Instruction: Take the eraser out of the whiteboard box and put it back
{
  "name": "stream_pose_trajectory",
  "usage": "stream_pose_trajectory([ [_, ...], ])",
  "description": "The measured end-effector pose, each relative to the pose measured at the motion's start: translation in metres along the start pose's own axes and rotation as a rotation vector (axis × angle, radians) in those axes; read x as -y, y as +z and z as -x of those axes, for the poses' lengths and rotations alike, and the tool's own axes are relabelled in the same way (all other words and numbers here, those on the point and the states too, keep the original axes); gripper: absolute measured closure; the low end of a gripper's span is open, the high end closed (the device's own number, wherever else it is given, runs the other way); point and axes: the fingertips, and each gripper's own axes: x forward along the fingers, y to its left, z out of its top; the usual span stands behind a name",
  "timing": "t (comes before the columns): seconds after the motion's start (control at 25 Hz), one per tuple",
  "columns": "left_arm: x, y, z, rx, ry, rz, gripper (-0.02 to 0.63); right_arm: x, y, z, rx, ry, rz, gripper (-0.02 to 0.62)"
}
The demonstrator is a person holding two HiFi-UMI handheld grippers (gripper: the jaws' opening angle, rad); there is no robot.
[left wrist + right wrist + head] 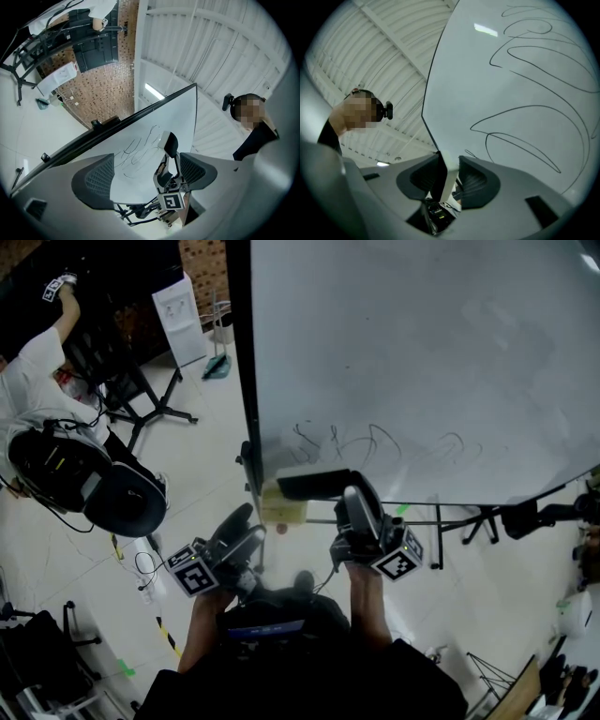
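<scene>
The eraser (314, 484), black with a white felt side, is held up in front of the whiteboard (422, 362), close to its black scribbles (375, 442). My right gripper (349, 491) is shut on it. In the right gripper view the eraser (446, 178) stands edge-on between the two pads of the right gripper (449, 176). The pale whiteboard box (283, 507) hangs at the board's lower left corner, just below the eraser. My left gripper (242, 529) is lower left of the box, open and empty. In its own view the left gripper (146, 171) frames the raised eraser (169, 144).
A person in a white shirt (28, 371) stands at the far left beside a black bag (84, 479). A white sign on a black stand (178, 320) is behind. The board's stand legs (473, 521) and cables (145, 568) lie on the pale floor.
</scene>
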Motion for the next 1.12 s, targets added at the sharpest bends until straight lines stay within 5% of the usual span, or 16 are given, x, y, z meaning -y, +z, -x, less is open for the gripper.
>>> stream_pose_trajectory([
  [1.12, 0.002, -0.001, -0.014, 0.005, -0.014, 0.0, 0.176, -0.025, 0.093, 0.013, 0.309, 0.097, -0.052, 0.439],
])
